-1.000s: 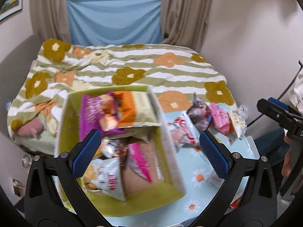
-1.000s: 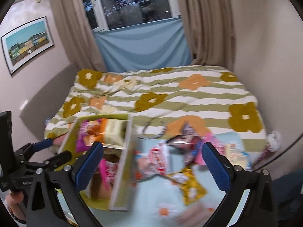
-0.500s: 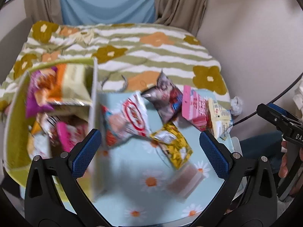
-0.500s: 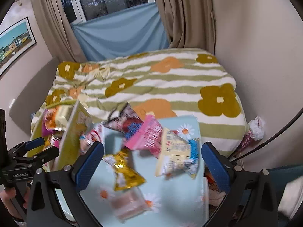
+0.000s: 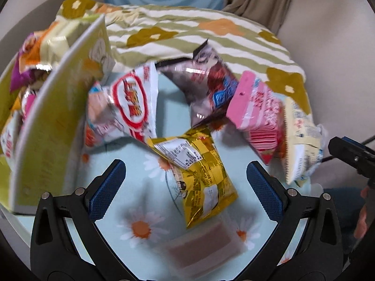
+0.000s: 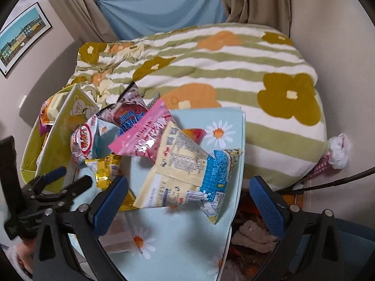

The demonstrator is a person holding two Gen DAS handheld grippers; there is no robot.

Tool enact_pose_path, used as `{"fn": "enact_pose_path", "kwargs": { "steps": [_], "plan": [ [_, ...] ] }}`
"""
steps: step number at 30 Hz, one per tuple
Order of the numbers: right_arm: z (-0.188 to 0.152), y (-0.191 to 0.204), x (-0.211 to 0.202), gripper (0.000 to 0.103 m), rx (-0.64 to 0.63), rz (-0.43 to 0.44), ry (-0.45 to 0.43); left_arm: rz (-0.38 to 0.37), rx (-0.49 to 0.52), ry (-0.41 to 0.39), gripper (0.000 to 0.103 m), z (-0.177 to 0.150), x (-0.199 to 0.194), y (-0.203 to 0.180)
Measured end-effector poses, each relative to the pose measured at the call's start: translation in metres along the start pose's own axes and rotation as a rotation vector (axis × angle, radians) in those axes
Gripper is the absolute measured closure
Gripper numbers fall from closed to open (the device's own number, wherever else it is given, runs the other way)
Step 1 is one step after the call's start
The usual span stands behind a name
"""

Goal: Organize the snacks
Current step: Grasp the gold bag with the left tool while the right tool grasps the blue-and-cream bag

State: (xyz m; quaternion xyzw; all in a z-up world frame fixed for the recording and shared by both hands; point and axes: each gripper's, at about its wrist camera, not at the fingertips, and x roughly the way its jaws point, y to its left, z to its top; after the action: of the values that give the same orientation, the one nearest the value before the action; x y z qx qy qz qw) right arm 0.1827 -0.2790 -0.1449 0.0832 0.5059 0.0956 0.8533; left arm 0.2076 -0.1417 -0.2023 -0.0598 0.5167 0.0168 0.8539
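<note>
A yellow-green box (image 5: 49,128) holding several snack packs stands at the table's left; it also shows in the right wrist view (image 6: 61,126). Loose packs lie on the daisy-print table: a gold pack (image 5: 199,175), a white-and-red pack (image 5: 131,107), a dark pack (image 5: 208,84), a pink pack (image 5: 257,110), a cream-and-blue pack (image 6: 185,175) and a small pink bar (image 5: 201,245). My left gripper (image 5: 186,185) is open and empty, just above the gold pack. My right gripper (image 6: 188,201) is open and empty, over the cream-and-blue pack.
The table (image 6: 225,121) butts against a bed with a striped flower blanket (image 6: 222,65). A wall is on the right. A dark cable (image 6: 328,185) and clutter on the floor (image 6: 253,236) lie off the table's right edge.
Both grippers have swung from the box to the right and moved down closer over the loose packs. Both stay open and empty.
</note>
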Motion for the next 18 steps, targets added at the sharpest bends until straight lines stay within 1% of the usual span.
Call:
{"fn": "enact_pose_path", "kwargs": {
  "steps": [2, 7, 9, 12, 13, 14, 18],
  "plan": [
    [0.000, -0.006, 0.010, 0.000, 0.023, 0.013, 0.017, 0.012, -0.018, 0.015, 0.006, -0.002, 0.012, -0.002],
    [0.005, -0.015, 0.030, 0.000, 0.107, 0.057, 0.036, 0.046, -0.046, 0.051, 0.009, -0.004, 0.034, -0.004],
    [0.007, -0.017, 0.036, 0.000, 0.130, 0.072, 0.045, 0.049, -0.048, 0.071, 0.015, -0.005, 0.040, -0.004],
    [0.008, -0.018, 0.044, 0.000, 0.133, 0.060, 0.064, 0.032, -0.047, 0.091, 0.022, -0.007, 0.046, -0.005],
    [0.008, -0.019, 0.046, 0.000, 0.133, 0.051, 0.071, 0.025, -0.043, 0.097, 0.030, -0.007, 0.047, -0.005],
    [0.008, -0.020, 0.049, 0.000, 0.136, 0.046, 0.079, 0.018, -0.038, 0.103, 0.036, -0.008, 0.049, -0.006],
    [0.007, -0.023, 0.055, 0.000, 0.155, 0.056, 0.097, 0.011, -0.012, 0.113, 0.043, -0.010, 0.050, -0.009]
  ]
}}
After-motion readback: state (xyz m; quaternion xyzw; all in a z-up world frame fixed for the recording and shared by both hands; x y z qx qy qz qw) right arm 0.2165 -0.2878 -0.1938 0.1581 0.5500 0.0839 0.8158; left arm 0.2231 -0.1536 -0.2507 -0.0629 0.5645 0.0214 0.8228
